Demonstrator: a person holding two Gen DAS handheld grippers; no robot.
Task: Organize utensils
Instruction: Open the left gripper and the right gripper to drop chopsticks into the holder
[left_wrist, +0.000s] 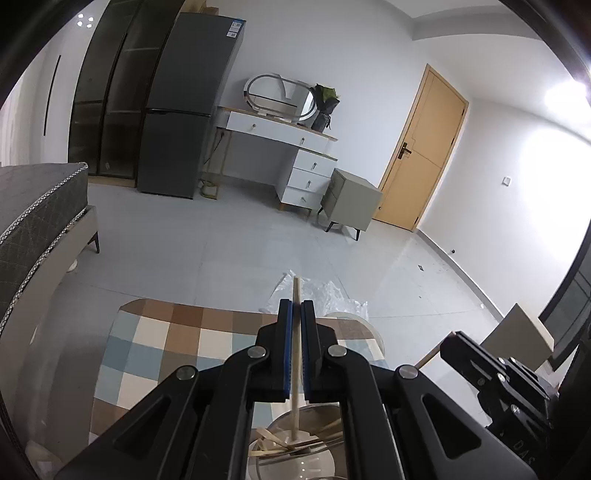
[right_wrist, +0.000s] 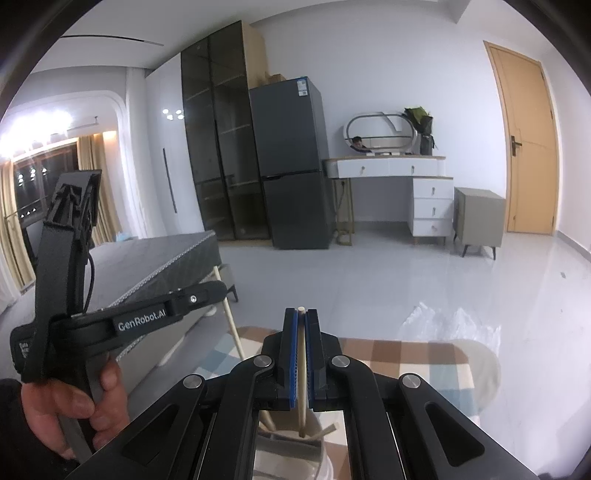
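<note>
L wrist: close behind tongs (left_wrist: 296, 306), tilted down | R wrist: same | shared: checkered table (left_wrist: 166, 332), fridge (left_wrist: 184, 110), door (left_wrist: 421, 147)

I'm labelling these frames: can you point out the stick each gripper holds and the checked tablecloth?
left gripper's stick (left_wrist: 295, 291), left wrist view, tip above the fingers
right gripper's stick (right_wrist: 301, 311), right wrist view, top end between the fingers
checked tablecloth (left_wrist: 166, 332), left wrist view, bare squares

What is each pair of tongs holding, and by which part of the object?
Left tongs: a wooden stick, gripped along its upper shaft, the tip poking out above. Right tongs: another wooden stick, clamped just below its top end.
</note>
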